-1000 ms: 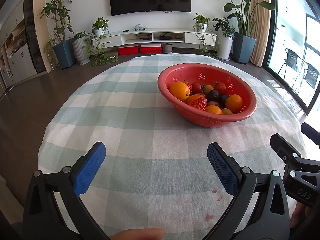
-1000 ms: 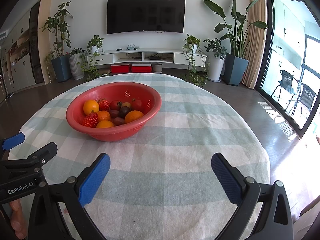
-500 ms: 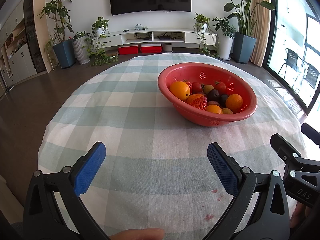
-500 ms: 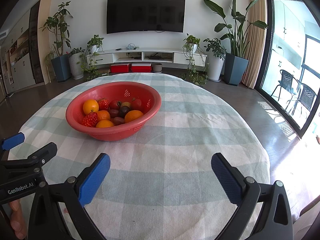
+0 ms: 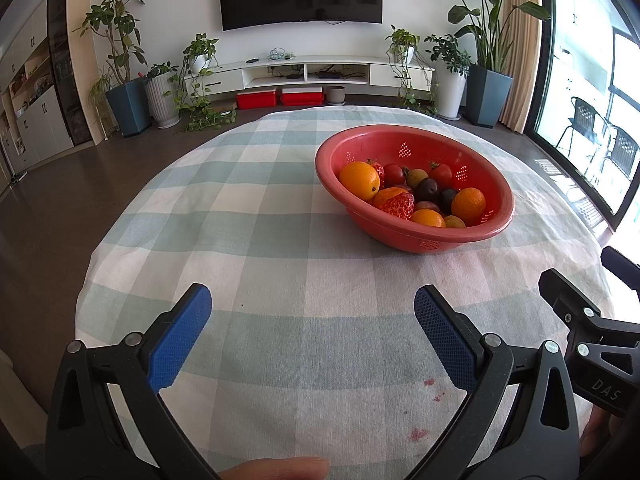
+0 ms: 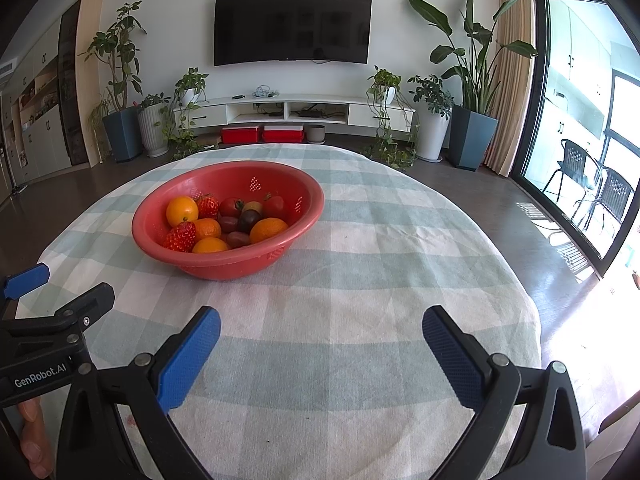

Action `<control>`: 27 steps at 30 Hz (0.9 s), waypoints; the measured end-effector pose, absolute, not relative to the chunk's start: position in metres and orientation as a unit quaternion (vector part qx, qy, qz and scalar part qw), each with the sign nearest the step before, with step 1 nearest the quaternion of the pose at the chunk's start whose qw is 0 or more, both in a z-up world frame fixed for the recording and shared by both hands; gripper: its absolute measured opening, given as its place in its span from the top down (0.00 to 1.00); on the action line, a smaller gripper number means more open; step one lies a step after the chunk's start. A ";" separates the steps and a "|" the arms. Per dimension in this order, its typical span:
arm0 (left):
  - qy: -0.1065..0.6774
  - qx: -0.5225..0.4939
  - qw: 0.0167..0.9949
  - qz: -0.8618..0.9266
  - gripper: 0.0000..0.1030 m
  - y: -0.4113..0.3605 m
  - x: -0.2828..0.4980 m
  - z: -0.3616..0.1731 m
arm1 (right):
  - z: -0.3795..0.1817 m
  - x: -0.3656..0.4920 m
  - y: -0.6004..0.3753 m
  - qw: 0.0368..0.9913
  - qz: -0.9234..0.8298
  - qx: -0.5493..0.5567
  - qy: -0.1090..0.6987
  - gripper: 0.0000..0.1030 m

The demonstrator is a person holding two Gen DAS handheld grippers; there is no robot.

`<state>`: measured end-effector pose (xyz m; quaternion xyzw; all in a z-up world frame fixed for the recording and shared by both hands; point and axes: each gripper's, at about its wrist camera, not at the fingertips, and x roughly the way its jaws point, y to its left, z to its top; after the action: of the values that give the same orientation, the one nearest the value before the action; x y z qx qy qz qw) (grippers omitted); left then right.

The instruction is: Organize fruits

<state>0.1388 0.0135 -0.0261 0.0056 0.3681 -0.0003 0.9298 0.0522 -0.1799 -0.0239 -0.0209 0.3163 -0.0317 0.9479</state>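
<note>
Grippers: left gripper (image 5: 312, 308) and right gripper (image 6: 320, 328) both spread wide, holding nothing, low over near edge of table (image 6: 400, 280), well short of bowl (image 6: 228, 264).
Change over last second: almost none; bowl sits same place in both views.
Fruits (image 6: 224, 220) heaped mixed in bowl: oranges, strawberries, tomatoes, dark plums.
Meaning: fits pause ahead of sorting, or fruit already gathered.

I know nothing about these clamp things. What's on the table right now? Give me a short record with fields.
container: red plastic colander bowl
contents: oranges, strawberries, small tomatoes, dark plums
surface: round table under green-and-white checked cloth
left gripper: fingers open, empty
right gripper: fingers open, empty
fruit outside bowl: none visible
</note>
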 end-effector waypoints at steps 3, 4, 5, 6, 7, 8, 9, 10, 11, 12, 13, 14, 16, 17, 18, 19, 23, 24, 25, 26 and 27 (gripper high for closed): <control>0.368 0.006 0.930 0.000 0.00 0.014 0.139 -0.026 | -0.024 0.052 -0.180 0.948 -0.032 -0.021 0.317 0.00; 0.368 0.005 0.930 0.000 0.00 0.013 0.139 -0.026 | -0.023 0.052 -0.180 0.948 -0.032 -0.021 0.317 0.00; 0.368 0.006 0.930 0.000 0.00 0.013 0.139 -0.026 | -0.023 0.052 -0.180 0.948 -0.032 -0.021 0.317 0.00; 0.368 0.006 0.930 0.000 0.00 0.013 0.139 -0.026 | -0.023 0.052 -0.180 0.948 -0.032 -0.021 0.317 0.00; 0.368 0.006 0.930 0.000 0.00 0.013 0.139 -0.026 | -0.023 0.052 -0.180 0.948 -0.032 -0.021 0.317 0.00; 0.368 0.006 0.930 -0.001 0.00 0.013 0.139 -0.026 | -0.023 0.052 -0.180 0.948 -0.032 -0.021 0.317 0.00; 0.368 0.006 0.930 0.000 0.00 0.013 0.139 -0.026 | -0.023 0.052 -0.180 0.948 -0.031 -0.021 0.317 0.00; 0.368 0.006 0.930 0.000 0.00 0.013 0.139 -0.026 | -0.023 0.052 -0.180 0.948 -0.031 -0.021 0.317 0.00; 0.368 0.006 0.930 0.000 0.00 0.013 0.139 -0.026 | -0.023 0.052 -0.180 0.948 -0.032 -0.022 0.317 0.00; 0.368 0.006 0.930 0.000 0.00 0.013 0.139 -0.026 | -0.023 0.052 -0.180 0.948 -0.032 -0.021 0.317 0.00; 0.368 0.005 0.930 0.000 0.00 0.013 0.139 -0.026 | -0.023 0.052 -0.180 0.948 -0.032 -0.021 0.317 0.00; 0.368 0.005 0.930 0.000 0.00 0.013 0.139 -0.026 | -0.023 0.052 -0.180 0.948 -0.032 -0.021 0.317 0.00; 0.369 0.005 0.930 0.000 0.00 0.014 0.139 -0.027 | -0.022 0.052 -0.180 0.948 -0.032 -0.021 0.317 0.00; 0.369 0.005 0.930 -0.001 0.00 0.014 0.139 -0.027 | -0.022 0.052 -0.180 0.948 -0.032 -0.021 0.317 0.00; 0.369 0.005 0.930 0.000 0.00 0.014 0.139 -0.027 | -0.022 0.052 -0.180 0.948 -0.032 -0.022 0.317 0.00; 0.369 0.005 0.929 0.000 0.00 0.014 0.139 -0.027 | -0.022 0.052 -0.180 0.948 -0.032 -0.022 0.317 0.00; 0.369 0.005 0.929 0.000 0.00 0.014 0.139 -0.027 | -0.022 0.052 -0.180 0.948 -0.032 -0.022 0.317 0.00; 0.369 0.005 0.930 0.000 0.00 0.014 0.139 -0.027 | -0.022 0.052 -0.180 0.948 -0.032 -0.022 0.317 0.00; 0.368 0.005 0.930 0.000 0.00 0.014 0.139 -0.027 | -0.022 0.052 -0.180 0.947 -0.032 -0.022 0.317 0.00; 0.369 0.005 0.930 0.001 0.00 0.014 0.139 -0.028 | -0.021 0.052 -0.180 0.947 -0.032 -0.022 0.318 0.00; 0.369 0.005 0.930 0.001 0.00 0.014 0.139 -0.028 | -0.021 0.051 -0.180 0.947 -0.032 -0.021 0.318 0.00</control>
<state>0.1387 0.0141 -0.0279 0.0052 0.3687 0.0007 0.9295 0.0512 -0.1799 -0.0214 -0.0214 0.3177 -0.0320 0.9474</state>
